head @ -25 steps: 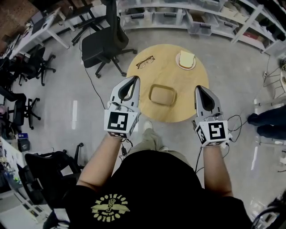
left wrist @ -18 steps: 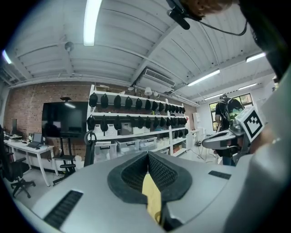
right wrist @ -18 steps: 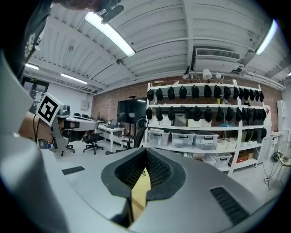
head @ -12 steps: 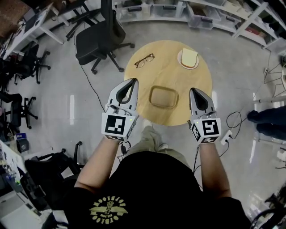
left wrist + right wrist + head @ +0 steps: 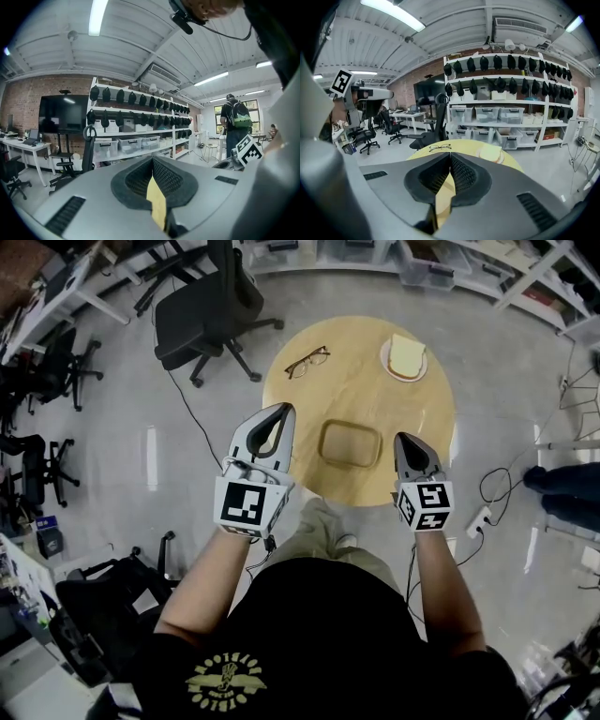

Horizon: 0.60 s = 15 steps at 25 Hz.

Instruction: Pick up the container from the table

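The container [image 5: 350, 444] is a shallow tan rectangular tray near the front of the round wooden table [image 5: 375, 395]. My left gripper [image 5: 282, 411] hangs shut and empty over the table's left edge, left of the container. My right gripper [image 5: 409, 438] is shut and empty too, just right of the container near the front right edge. In the left gripper view the jaws [image 5: 153, 159] meet, facing shelves. In the right gripper view the closed jaws [image 5: 450, 153] hide the container; the table [image 5: 513, 161] shows beyond them.
Glasses [image 5: 307, 361] lie at the table's back left, and a plate with a pale slice [image 5: 404, 357] at the back right. A black office chair [image 5: 202, 320] stands behind on the left. A cable and power strip [image 5: 478, 518] lie on the floor at right. A person [image 5: 236, 122] stands by the windows.
Both grippers have sunk toward the table, the right one more, and it now sits close beside the container's right end. Both stay shut.
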Motion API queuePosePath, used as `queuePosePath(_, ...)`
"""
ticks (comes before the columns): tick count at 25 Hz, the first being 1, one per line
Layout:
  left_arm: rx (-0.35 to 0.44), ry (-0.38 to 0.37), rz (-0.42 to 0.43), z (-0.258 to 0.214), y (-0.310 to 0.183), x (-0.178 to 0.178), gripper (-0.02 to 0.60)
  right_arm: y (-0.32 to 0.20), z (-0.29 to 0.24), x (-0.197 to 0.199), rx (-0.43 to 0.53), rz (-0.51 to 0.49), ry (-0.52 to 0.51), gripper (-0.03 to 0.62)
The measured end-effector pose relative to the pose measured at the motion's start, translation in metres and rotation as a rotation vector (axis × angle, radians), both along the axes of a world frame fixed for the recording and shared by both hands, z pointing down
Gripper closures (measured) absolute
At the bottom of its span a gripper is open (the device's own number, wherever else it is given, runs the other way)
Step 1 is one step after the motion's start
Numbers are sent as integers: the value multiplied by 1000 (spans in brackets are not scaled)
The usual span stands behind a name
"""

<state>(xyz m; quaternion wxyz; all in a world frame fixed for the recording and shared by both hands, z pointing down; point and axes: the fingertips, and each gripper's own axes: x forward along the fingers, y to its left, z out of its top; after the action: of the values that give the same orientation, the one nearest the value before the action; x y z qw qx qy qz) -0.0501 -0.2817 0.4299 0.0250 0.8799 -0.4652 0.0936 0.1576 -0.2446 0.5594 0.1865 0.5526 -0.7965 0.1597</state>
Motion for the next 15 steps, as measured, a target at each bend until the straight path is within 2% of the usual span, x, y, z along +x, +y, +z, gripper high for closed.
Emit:
queuePosePath(7, 5, -10, 6, 8, -13, -3, 565, -2, 64, 7, -134, 20, -11, 556)
queuePosePath(15, -5, -13, -5, 14, -21, -8, 563, 8, 138, 11, -331, 30, -43, 510)
